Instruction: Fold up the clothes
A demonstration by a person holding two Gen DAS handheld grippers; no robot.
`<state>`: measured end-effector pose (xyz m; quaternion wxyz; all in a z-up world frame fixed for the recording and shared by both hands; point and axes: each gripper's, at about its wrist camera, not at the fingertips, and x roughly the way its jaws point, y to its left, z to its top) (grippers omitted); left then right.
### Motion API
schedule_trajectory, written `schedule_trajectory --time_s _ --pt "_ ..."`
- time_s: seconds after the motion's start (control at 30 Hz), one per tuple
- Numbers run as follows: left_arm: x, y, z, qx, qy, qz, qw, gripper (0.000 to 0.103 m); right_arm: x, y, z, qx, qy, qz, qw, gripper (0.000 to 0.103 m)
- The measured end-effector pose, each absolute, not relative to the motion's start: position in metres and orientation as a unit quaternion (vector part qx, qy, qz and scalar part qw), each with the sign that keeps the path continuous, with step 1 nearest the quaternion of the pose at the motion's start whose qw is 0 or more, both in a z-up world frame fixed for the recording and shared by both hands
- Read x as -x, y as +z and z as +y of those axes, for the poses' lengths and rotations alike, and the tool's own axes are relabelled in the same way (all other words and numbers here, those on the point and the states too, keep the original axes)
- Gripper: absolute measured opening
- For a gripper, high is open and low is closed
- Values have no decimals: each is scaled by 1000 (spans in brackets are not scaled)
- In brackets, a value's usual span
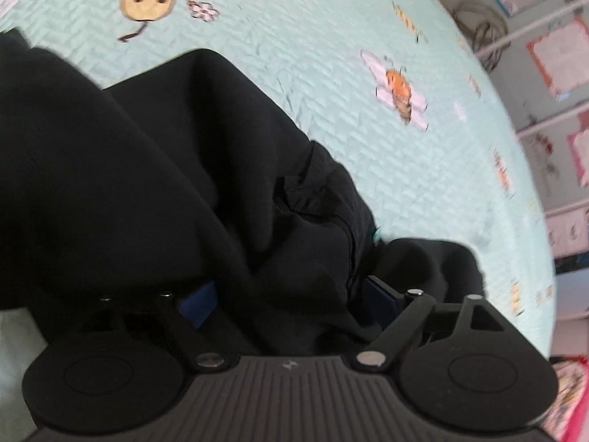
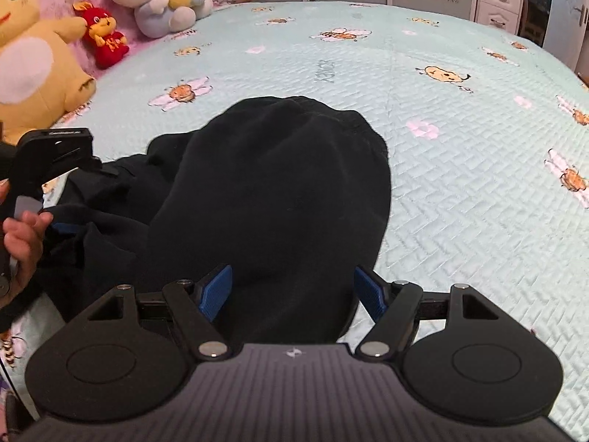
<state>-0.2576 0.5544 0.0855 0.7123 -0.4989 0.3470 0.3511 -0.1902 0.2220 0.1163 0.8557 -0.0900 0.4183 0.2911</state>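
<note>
Mint-green quilted bedspread (image 2: 460,191) with bee prints carries a black garment (image 2: 272,199), its long axis running straight ahead from the right gripper (image 2: 294,291), whose blue pads stand spread around the near end. Left gripper (image 1: 291,302) is likewise spread, bunched cloth between.

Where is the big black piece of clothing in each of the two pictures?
Left wrist view: the black fabric garment fills the left and centre, bunched between the left gripper fingers.
Right wrist view: it lies centre and lower left, running between the right gripper fingers.
Shared landmark: the mint-green quilted bedspread with bee pictures, under the garment in both views.
</note>
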Motion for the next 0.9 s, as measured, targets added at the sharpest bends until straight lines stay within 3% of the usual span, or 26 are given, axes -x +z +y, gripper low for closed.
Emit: schedule_trajectory --time_s 0.17,0.2,0.33,0.47,0.5,0.63,0.8,0.9 --pt "251 77 549 466 353 360 727 87 171 111 199 56 277 420 863 73" --pt "253 77 547 460 353 358 732 78 165 109 194 42 273 423 863 73" --pt "257 77 538 446 353 352 743 59 143 101 186 16 261 428 865 73" --pt "261 78 530 432 354 346 754 27 130 98 188 -18 264 432 862 73" --pt "262 78 528 428 354 344 757 26 127 97 188 -29 267 434 860 73" --pt "266 78 519 414 355 338 767 29 124 101 199 -46 284 422 860 74" --pt "271 77 517 433 355 318 765 72 121 111 258 -16 337 401 852 76" --pt "274 75 527 494 355 290 739 73 117 110 301 1 355 412 839 80"
